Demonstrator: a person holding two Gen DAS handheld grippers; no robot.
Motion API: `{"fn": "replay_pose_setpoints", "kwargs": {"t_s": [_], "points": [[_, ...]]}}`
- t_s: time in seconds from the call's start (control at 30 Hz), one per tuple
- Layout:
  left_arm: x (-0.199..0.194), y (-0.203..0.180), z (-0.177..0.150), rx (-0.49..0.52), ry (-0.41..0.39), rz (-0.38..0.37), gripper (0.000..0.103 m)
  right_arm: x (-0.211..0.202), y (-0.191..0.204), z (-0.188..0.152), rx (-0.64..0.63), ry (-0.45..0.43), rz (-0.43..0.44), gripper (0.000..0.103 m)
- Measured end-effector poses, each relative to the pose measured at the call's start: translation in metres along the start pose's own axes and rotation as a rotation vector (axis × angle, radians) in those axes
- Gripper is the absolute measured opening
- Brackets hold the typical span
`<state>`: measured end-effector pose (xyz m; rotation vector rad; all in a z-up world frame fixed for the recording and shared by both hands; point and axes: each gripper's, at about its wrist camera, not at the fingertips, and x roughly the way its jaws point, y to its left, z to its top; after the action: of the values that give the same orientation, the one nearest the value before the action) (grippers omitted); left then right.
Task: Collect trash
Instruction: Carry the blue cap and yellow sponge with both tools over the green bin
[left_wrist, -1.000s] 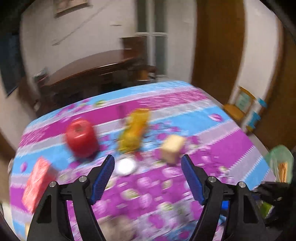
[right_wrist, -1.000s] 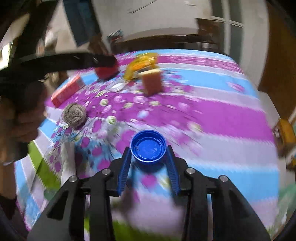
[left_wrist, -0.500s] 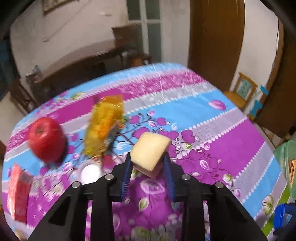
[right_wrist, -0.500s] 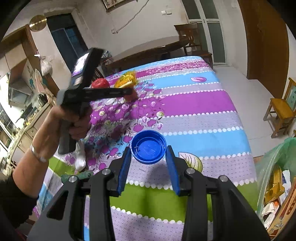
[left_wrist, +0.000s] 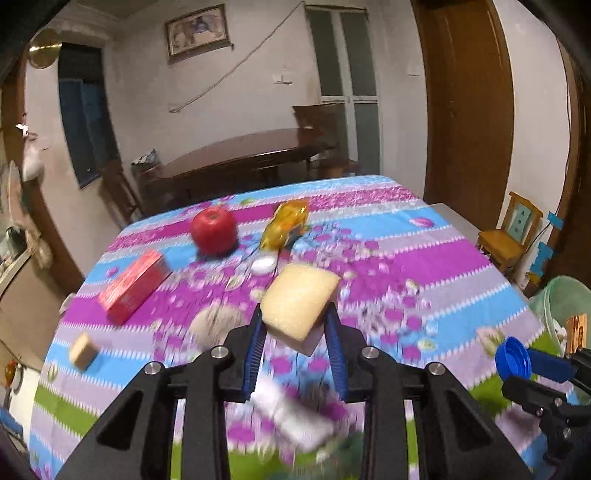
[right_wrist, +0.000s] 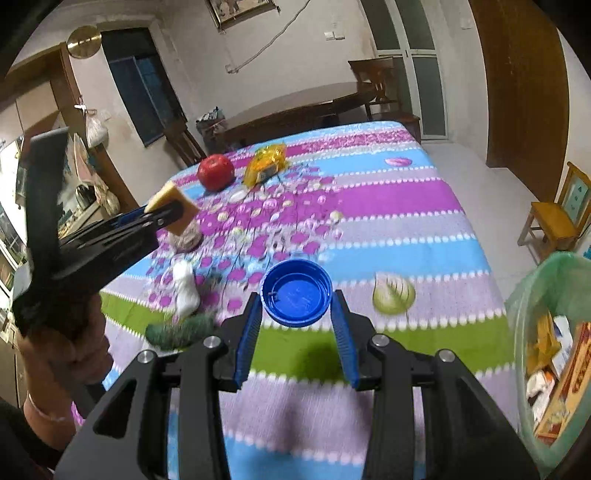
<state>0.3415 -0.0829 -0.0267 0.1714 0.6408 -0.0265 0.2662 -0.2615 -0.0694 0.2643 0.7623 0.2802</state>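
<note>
Right wrist view: the right tongs (right_wrist: 297, 325) grip a blue cap (right_wrist: 295, 291), the left tongs (left_wrist: 295, 332), just closed, clamp a yellow sponge (left_wrist: 299, 301), both above the table (right_wrist: 406, 229). The green-lined bin (right_wrist: 546, 295) already holds scraps. An apple (left_wrist: 214, 230), red box (left_wrist: 135, 290) and wrapper (left_wrist: 286, 223) remain; nothing blocks the way.

Left gripper (left_wrist: 295, 325) raised and angled downward, jaws just closed and clamped on a yellow sponge block (left_wrist: 299, 304), the person's left hand (right_wrist: 70, 354) wrapped round its handle, right gripper (right_wrist: 295, 314) angled downward, jaws pinching a blue bottle cap (right_wrist: 295, 293)
</note>
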Motion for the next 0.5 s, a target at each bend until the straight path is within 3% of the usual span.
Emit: {"fn": "replay_pose_setpoints", "kwargs": {"t_s": [0.23, 0.37, 0.5], "points": [[-0.016, -0.012, -0.023, 0.000, 0.040, -0.043, 0.032, -0.013, 0.005, -0.020, -0.019, 0.022, 0.014, 0.037], [-0.019, -0.035, -0.011, 0.044, 0.022, -0.076, 0.032, -0.026, -0.009, -0.009, -0.018, 0.029, 0.026, 0.037], [-0.013, -0.075, 0.005, 0.117, 0.032, -0.161, 0.032, -0.044, -0.027, 0.002, -0.046, 0.015, -0.054, 0.037]]}}
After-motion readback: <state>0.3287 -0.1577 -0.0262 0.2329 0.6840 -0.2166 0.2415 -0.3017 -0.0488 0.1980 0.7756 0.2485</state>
